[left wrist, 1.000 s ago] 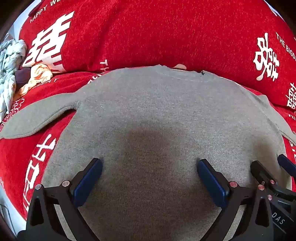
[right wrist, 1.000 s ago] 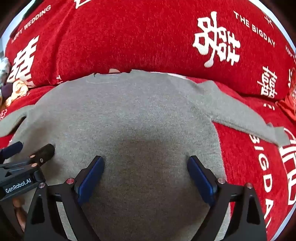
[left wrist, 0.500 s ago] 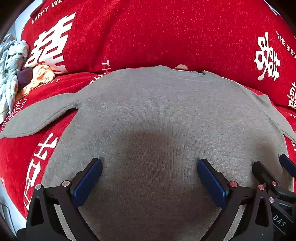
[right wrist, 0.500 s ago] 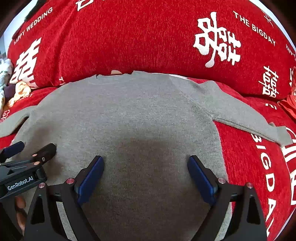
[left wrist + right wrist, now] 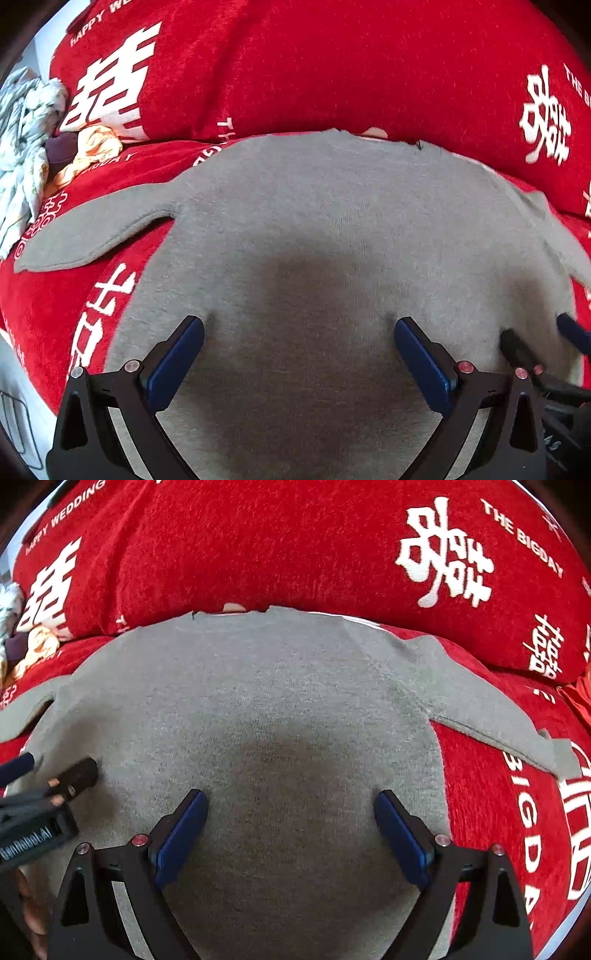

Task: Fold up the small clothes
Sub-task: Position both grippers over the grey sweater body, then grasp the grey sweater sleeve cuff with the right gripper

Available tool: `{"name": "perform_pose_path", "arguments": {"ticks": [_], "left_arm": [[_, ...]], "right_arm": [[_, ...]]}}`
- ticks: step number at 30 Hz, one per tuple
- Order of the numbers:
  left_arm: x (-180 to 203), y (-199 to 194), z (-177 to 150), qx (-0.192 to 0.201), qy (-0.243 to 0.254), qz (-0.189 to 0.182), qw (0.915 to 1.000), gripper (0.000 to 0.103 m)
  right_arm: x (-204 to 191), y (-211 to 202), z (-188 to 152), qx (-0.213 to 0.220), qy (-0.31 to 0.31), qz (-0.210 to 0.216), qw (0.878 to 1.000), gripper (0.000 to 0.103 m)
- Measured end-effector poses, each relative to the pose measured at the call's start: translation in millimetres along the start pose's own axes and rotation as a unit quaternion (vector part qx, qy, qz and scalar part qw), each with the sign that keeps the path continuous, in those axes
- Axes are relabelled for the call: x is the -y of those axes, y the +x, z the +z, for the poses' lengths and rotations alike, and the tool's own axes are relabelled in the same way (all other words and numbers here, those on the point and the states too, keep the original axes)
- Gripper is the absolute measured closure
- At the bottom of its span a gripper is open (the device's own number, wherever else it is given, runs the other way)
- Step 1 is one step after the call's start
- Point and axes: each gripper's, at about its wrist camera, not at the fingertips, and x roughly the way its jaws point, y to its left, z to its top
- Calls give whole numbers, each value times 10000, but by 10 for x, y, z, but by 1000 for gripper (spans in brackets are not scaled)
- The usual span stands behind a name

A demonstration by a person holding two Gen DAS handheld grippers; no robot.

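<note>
Grey sweater (image 5: 332, 229) lies flat on the red sofa cover (image 5: 332, 62), neckline toward the back cushion, both sleeves spread sideways, likely smoothed for folding. Left tongs (image 5: 299, 354) and right tongs (image 5: 291, 823) hover side by side over its lower part, both released, holding nothing.
</note>
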Motion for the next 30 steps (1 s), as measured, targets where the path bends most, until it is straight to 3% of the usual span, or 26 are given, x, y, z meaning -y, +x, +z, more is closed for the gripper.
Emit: {"name": "perform_pose_path", "arguments": {"ticks": [3, 7, 15, 30], "left_arm": [[-13, -111, 78, 103, -19, 135, 9999, 0], [43, -248, 143, 283, 102, 316, 9990, 0], [304, -411, 214, 500, 389, 559, 9964, 0], [1130, -513, 308, 628, 930, 514, 9924, 0]], "right_arm": [[-10, -61, 65, -238, -202, 130, 9994, 9], [45, -291, 120, 197, -132, 195, 9995, 9], [309, -399, 195, 335, 254, 393, 9983, 9], [1122, -520, 281, 449, 908, 317, 9943, 9]]}}
